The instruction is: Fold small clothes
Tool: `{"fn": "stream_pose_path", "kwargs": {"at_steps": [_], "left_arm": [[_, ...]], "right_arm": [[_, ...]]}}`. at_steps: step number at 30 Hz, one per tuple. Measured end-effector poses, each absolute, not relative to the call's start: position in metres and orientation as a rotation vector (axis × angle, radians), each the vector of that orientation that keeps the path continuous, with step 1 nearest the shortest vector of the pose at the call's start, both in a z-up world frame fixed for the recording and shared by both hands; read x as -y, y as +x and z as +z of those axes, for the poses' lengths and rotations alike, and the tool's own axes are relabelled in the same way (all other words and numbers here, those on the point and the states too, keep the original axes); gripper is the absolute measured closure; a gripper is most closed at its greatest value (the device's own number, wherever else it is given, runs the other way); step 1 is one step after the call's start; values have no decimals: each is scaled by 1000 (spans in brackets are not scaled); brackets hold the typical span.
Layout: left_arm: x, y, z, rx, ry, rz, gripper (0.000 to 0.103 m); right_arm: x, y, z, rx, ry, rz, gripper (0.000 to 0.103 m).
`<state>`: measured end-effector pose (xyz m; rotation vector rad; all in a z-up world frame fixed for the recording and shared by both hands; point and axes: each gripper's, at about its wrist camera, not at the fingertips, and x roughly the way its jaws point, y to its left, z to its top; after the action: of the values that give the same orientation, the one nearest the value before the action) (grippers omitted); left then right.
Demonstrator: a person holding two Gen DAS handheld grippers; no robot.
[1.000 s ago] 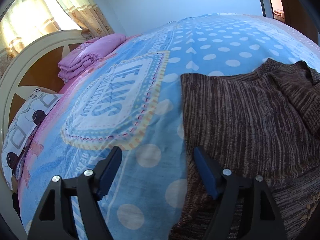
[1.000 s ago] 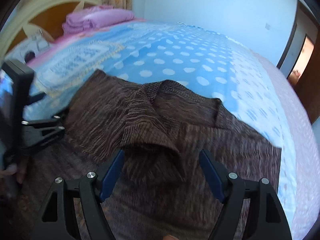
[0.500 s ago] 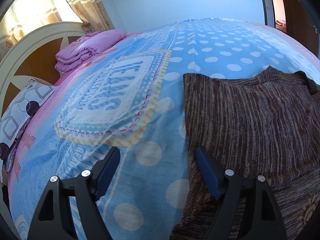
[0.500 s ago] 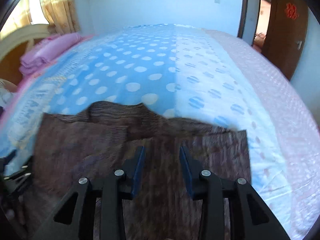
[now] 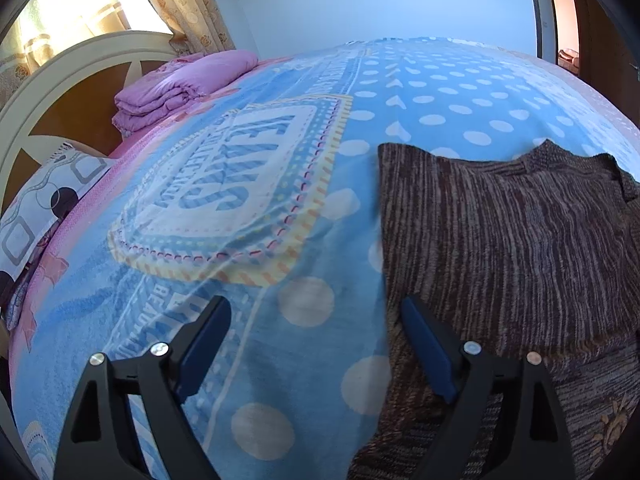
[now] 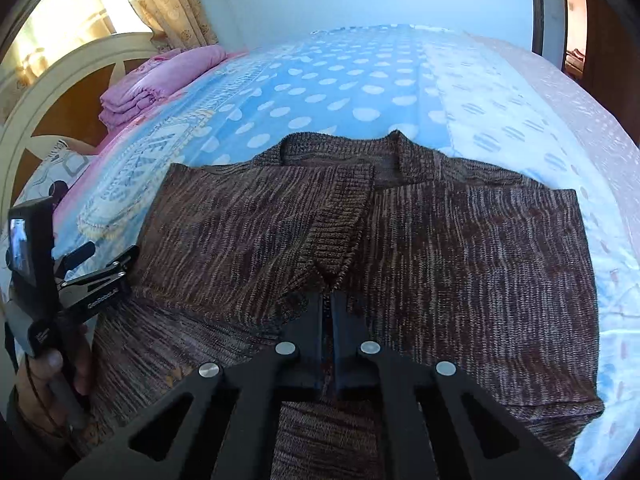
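A brown knitted sweater lies flat on the blue dotted blanket, neck away from me and both sleeves folded in, their cuffs meeting at the middle. My right gripper is shut, its tips just below the cuffs; I see no fabric pinched between them. My left gripper straddles the sweater's left edge, one finger over the knit and one over the blanket. Its jaws are opening and the pads press on nothing. It shows in the right wrist view too, the left gripper held by a hand.
A folded pink quilt lies by the cream and wood headboard, with a patterned pillow below it. A doorway stands at the far right. Pale pink sheet covers the bed's right side.
My right gripper went from wide open to shut and swung round to face the sweater square on. My left gripper's jaws spread a little wider; it stayed at the left edge.
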<state>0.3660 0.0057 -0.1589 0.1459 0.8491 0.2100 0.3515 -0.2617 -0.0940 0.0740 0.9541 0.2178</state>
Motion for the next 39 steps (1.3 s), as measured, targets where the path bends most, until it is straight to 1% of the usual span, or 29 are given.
{"fn": "stream_pose_path", "kwargs": {"at_steps": [5, 9, 11, 13, 14, 16, 18, 21, 23, 24, 25, 27, 31, 32, 33, 35, 37, 39], "left_arm": [[-11, 362, -159, -865, 128, 202, 10], [-16, 361, -160, -872, 96, 195, 7], [-16, 362, -160, -879, 95, 195, 6], [-15, 361, -160, -876, 103, 199, 6], [-14, 361, -160, -874, 105, 200, 6], [-15, 361, -160, -874, 104, 200, 6], [-15, 361, -160, -875, 100, 199, 6], [-16, 360, -160, -875, 95, 199, 5], [-18, 360, -160, -880, 92, 195, 4], [-19, 359, -160, -881, 90, 195, 3], [-20, 358, -160, -882, 87, 193, 3], [-23, 357, -160, -884, 74, 186, 2], [-22, 358, -160, -886, 78, 186, 2], [-22, 358, -160, -884, 78, 186, 2], [-23, 358, -160, -886, 75, 186, 2], [-23, 358, -160, -887, 74, 187, 1], [-22, 358, -160, -885, 81, 192, 1], [-22, 358, -160, -883, 87, 205, 0]], "right_arm": [[261, 334, -94, -962, 63, 234, 100], [262, 332, -98, -930, 46, 210, 98], [266, 333, -95, -926, 68, 176, 94], [266, 327, -82, -866, 54, 151, 74], [263, 326, -75, -837, 45, 161, 72], [250, 328, -63, -796, 9, 200, 71], [236, 339, -60, -803, -26, 242, 72], [222, 358, -75, -849, -78, 254, 72], [224, 361, -91, -916, -81, 226, 75], [228, 358, -102, -973, -73, 224, 79], [232, 351, -107, -985, -78, 228, 80], [237, 328, -107, -937, -129, 235, 80], [242, 315, -98, -939, -114, 234, 79], [239, 312, -94, -910, -125, 232, 79], [234, 311, -87, -862, -143, 231, 77], [228, 314, -82, -815, -162, 233, 77], [227, 327, -89, -840, -181, 212, 77], [242, 346, -106, -931, -109, 168, 77]]}}
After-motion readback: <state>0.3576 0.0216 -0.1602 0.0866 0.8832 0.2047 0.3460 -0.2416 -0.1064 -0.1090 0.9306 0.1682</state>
